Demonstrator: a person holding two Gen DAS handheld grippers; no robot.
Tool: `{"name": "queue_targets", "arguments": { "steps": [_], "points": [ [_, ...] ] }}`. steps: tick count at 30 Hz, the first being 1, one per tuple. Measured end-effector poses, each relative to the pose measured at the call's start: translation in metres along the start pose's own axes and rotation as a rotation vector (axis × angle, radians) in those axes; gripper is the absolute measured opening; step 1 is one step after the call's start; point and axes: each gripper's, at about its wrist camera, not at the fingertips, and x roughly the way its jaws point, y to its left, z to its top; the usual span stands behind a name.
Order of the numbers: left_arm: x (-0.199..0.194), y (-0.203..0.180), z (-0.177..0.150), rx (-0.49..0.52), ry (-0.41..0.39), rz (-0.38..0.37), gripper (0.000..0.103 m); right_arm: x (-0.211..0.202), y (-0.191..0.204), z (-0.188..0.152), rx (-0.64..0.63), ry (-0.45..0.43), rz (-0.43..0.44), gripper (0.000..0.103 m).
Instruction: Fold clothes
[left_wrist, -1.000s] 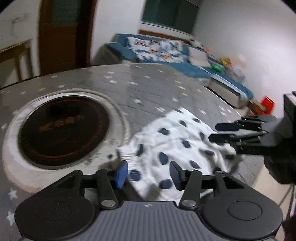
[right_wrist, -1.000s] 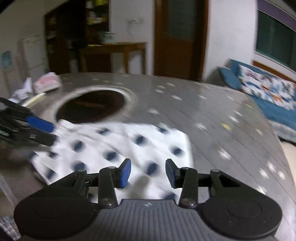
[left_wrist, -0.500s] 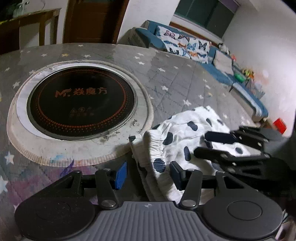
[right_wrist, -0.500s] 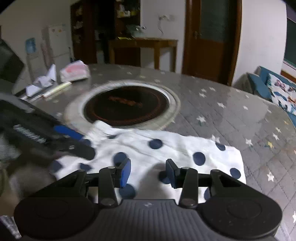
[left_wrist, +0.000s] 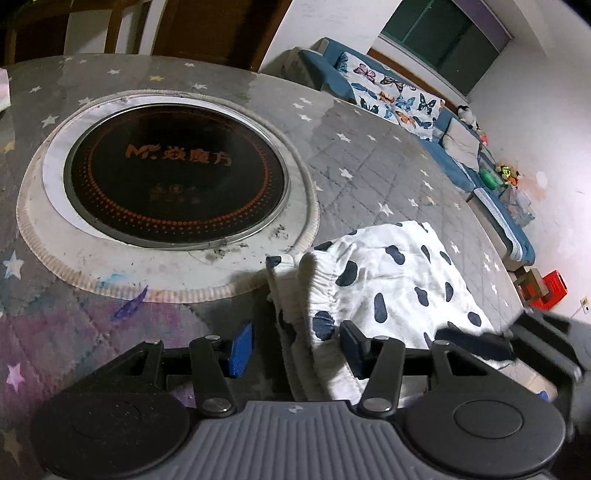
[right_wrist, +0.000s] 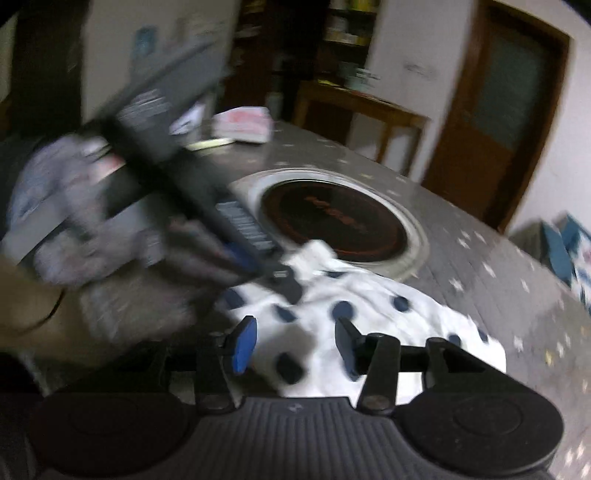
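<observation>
On the far left of my left-hand view lies the round table under its grey quilted cover scattered with pale stars (left_wrist: 369, 177), and set into it is the round black glass cooktop with orange lettering (left_wrist: 177, 173), ringed by a pale, stained collar. Just right of that collar sits the white garment with dark blue spots (left_wrist: 399, 280), folded into a thick pad, its gathered elastic edge turned toward the cooktop and its near edge running down under my tools.

My left gripper (left_wrist: 293, 349) hovers over that near edge with its jaws about half open. The folded cloth lies below and between the blue pads, but neither pad presses on it, so I hold nothing there. At the right edge of the same view my right gripper (left_wrist: 476, 341) shows as a dark blur low over the garment's right side.

From the right-hand view, the left gripper (right_wrist: 266, 271) crosses in from the left, blurred, its tips over the garment's bunched corner nearest the cooktop, with my gloved hand (right_wrist: 74, 236) behind it. The spotted garment (right_wrist: 369, 314) spreads rightward across the table. My right gripper (right_wrist: 295, 345) is above its near part, jaws partly apart and just having opened a little wider; cloth shows beneath the gap, the pads clear of it. Beyond the table's far right stands a blue sofa with butterfly-print cushions (left_wrist: 391, 92).
</observation>
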Motion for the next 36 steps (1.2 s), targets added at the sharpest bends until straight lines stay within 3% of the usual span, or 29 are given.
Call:
{"name": "queue_targets", "arguments": {
  "steps": [7, 11, 15, 24, 29, 32, 36],
  "points": [
    [-0.002, 0.001, 0.001, -0.061, 0.005, -0.004, 0.057, 0.029, 0.037, -0.007, -0.214, 0.065, -0.036, 0.048],
    [-0.001, 0.003, 0.000, -0.101, 0.011, -0.009, 0.062, 0.036, 0.042, -0.006, -0.243, 0.075, -0.054, 0.043],
    [-0.001, 0.006, 0.001, -0.161, 0.011, -0.025, 0.067, 0.032, 0.033, -0.002, -0.150, 0.050, -0.041, 0.026],
    [0.009, 0.014, 0.004, -0.371, 0.050, -0.130, 0.069, 0.008, -0.008, 0.001, 0.134, -0.061, 0.015, 0.022],
    [0.016, 0.014, 0.005, -0.452, 0.056, -0.142, 0.067, 0.004, -0.015, -0.006, 0.179, -0.079, 0.017, 0.022],
    [0.019, 0.016, 0.005, -0.491, 0.061, -0.136, 0.057, 0.004, -0.016, -0.009, 0.198, -0.090, 0.019, 0.022],
    [0.018, 0.028, -0.003, -0.557, 0.062, -0.183, 0.056, 0.000, -0.022, -0.012, 0.258, -0.121, 0.019, 0.021]
  ]
}}
